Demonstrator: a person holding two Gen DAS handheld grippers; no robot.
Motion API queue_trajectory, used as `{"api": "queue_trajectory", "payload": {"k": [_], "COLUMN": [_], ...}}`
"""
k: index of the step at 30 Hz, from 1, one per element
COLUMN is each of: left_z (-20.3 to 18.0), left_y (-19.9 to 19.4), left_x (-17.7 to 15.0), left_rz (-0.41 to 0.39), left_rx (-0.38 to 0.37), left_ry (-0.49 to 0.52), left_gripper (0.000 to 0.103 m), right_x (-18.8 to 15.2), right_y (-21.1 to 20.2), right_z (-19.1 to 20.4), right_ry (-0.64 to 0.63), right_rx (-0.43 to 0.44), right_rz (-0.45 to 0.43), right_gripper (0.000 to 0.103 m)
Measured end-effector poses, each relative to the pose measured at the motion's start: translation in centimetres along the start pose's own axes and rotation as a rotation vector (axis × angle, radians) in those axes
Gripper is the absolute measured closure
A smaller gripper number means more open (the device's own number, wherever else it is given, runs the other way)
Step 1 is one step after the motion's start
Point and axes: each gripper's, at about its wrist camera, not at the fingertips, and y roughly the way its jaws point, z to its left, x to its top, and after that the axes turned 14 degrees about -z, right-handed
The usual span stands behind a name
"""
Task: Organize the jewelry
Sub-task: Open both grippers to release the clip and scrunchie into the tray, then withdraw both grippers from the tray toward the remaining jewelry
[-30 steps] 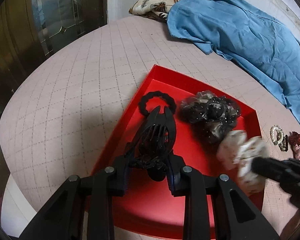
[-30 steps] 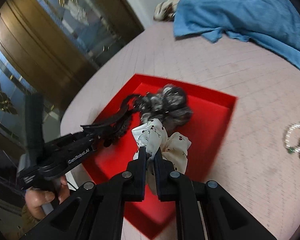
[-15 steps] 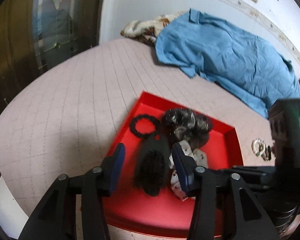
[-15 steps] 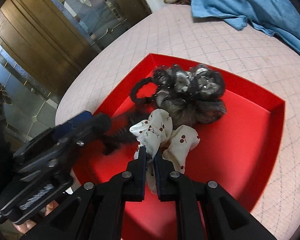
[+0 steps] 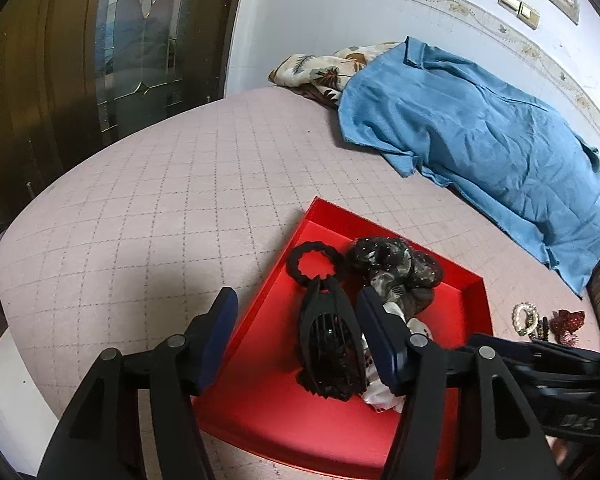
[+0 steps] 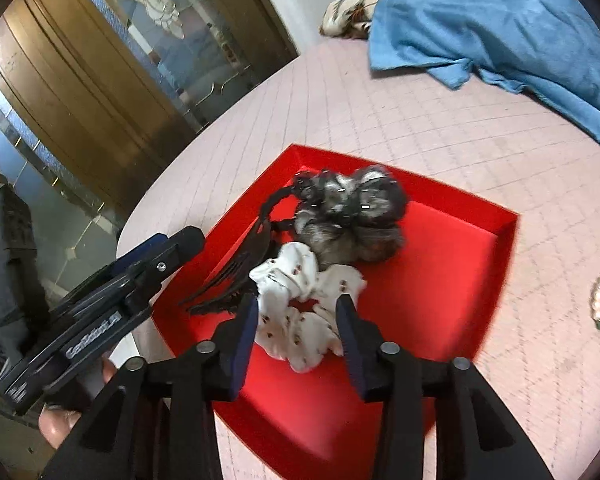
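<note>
We are in a home: a round table [image 5: 140, 208] with a pink cloth, a blue shirt [image 5: 480, 148], and a glass door [image 5: 140, 40] nearby.

"GenRobot.AI" on left hand-held gripper [image 6: 192, 240]

Pale wall [image 5: 380, 20], patterned border; dark wood door [image 6: 80, 80], leaded glass; switches [image 5: 518, 4], perhaps.
</note>
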Motion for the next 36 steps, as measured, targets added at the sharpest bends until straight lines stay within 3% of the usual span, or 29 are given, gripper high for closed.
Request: {"api": "queue_trajectory", "payload": {"k": [8,13,18,25,27,36], "left_z": [-0.2,-1.9,-4.1,-7.9,-9.3,-18.2], "left_y": [0.1,-0.3,-1.6,-4.8,-5.9,-10.2], "left_x": [-0.4,-1.3,-2.3,-3.3,-3.5,-4.5], "left_rz": [0.006,-0.006,-0.029,0.023,0.026,-0.008], "left_rx": [0.055,0.101,0.122,0.052,0.026,-0.135], "left_ry": [0.011,0.091,0.189,0.247,0.273,0.437], "left_gripper": [0.037,0.037,0.037,0.037,0.037,0.033], "right_x": [-2.0,-4.4,-6.8,-9.4,-10.1,-13.1], "right_y": [-5.9,-10.6,-15.5,-21.3,-22.6,-25.7], "right_z": [-3.4,-7.0,-11.7,-17.5,-18.8,-22.2], "right_ry": [-0.024,-0.052,-0.002,0.092,0.117,0.202], "right_rx": [-0.122,-0.245,-0.354,-0.501,-0.522,-0.551], "right_rz": [-0.056,-0.064,-0.085,-0.131,-0.145,-0.182], "right_gripper": [0.047,0.043,0.04,0.038,0.033,0.033]}}
